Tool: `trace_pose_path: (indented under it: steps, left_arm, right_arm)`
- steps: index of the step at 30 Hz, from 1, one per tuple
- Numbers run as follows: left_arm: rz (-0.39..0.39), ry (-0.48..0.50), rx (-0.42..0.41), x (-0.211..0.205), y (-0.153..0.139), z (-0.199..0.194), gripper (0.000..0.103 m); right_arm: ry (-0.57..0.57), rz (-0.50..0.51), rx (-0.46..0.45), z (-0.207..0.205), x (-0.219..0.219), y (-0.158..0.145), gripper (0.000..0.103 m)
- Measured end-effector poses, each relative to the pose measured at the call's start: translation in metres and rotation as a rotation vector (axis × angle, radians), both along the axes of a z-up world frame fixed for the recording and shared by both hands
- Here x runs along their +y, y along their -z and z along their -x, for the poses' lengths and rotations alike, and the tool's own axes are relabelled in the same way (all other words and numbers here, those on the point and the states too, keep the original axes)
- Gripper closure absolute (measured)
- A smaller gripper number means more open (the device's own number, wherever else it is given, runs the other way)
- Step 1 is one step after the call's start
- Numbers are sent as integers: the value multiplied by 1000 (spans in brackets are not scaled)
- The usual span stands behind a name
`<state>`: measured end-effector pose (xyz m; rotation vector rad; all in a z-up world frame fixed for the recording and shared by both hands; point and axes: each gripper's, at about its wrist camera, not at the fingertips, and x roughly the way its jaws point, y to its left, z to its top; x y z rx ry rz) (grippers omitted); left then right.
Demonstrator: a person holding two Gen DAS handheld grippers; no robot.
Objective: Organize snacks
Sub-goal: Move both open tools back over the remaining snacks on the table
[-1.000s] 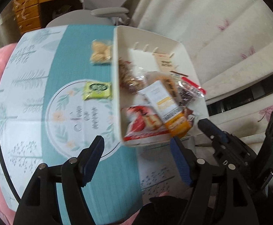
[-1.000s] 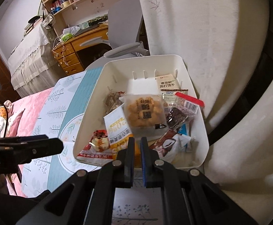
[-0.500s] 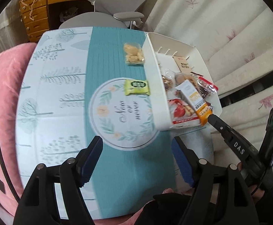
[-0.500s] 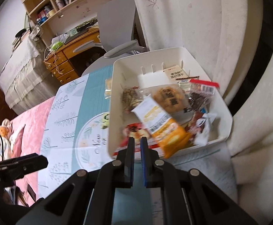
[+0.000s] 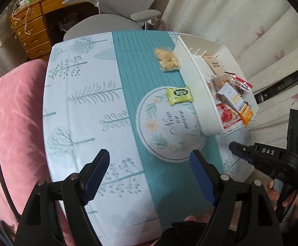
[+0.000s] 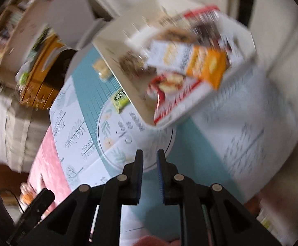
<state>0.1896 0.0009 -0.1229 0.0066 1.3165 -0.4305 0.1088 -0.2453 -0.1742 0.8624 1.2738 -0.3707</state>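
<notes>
The table [image 5: 83, 106] wears a pale blue cloth printed with grey-blue trees, crossed by a ribbed teal band bearing a white floral medallion. A lime-green packet [image 5: 179, 95] and a clear bag of beige snacks [image 5: 168, 59] lie on the teal. The bin [image 5: 196, 94] is white, holding red, orange and white wrappers. The fingers [image 5: 202, 176] have blue pads on black frames. A pink cushion [image 5: 11, 127] lies alongside.

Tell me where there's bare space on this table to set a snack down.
Free: the pale tree-print side of the tablecloth, left of the teal stripe, and the near stripe below the green packet. Crowded: the white bin and the strip beside it with the clear snack bag.
</notes>
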Motion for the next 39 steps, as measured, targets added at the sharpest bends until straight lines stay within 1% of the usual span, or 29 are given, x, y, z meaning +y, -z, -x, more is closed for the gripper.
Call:
trace_pose_path:
  steps: [2, 4, 5, 6, 8, 9, 13, 15, 17, 19, 21, 23, 27, 30, 31, 33, 36, 39]
  left_arm:
    - [-18, 24, 2, 1, -1, -11, 22]
    - [-57, 53, 28, -2, 1, -22, 20]
    - [-79, 67, 51, -3, 3, -29, 20]
    - [-83, 78, 68, -4, 3, -37, 20]
    - [-75, 83, 74, -6, 2, -50, 20]
    - [-74, 86, 71, -7, 1, -55, 20]
    - [-91, 126, 45, -20, 3, -85, 20]
    - [-111, 161, 49, -31, 8, -106, 19]
    - [-138, 200, 58, -44, 14, -124, 18]
    - [-167, 242, 61, -56, 20, -139, 16]
    - [-192, 302, 55, -72, 27, -156, 13]
    - [-222, 359, 46, -89, 36, -174, 12]
    - [-280, 460, 9, -120, 55, -206, 12]
    - [-299, 534, -13, -141, 70, -223, 12]
    - [-303, 573, -27, -150, 77, -229, 12]
    - [-310, 613, -47, -161, 85, -234, 12]
    - [-305, 689, -36, -179, 102, -240, 12]
    - [-297, 770, -14, -200, 121, -242, 11]
  right_arm:
    - [37, -36, 54, -1, 4, 6, 88]
    - [69, -84, 73, -5, 9, 10, 82]
    - [80, -99, 78, -7, 11, 11, 75]
    - [91, -107, 83, -9, 14, 12, 67]
    - [121, -122, 91, -15, 18, 13, 58]
    - [137, -132, 92, -18, 20, 15, 56]
    - [232, -181, 37, -35, 25, 21, 51]
    - [290, -198, 9, -40, 27, 25, 46]
    - [348, -207, -20, -48, 28, 31, 44]
    - [403, -182, -49, -56, 29, 32, 42]
    - [446, -175, -82, -64, 30, 34, 36]
    - [472, -166, -96, -72, 29, 38, 34]
    - [508, -99, -121, -88, 31, 44, 32]
    - [501, -23, -109, -99, 34, 47, 32]
    - [503, 7, -90, -102, 35, 50, 32]
    - [511, 59, -74, -107, 38, 52, 32]
    - [500, 108, -32, -118, 42, 59, 32]
    - [490, 132, -22, -126, 45, 68, 32]
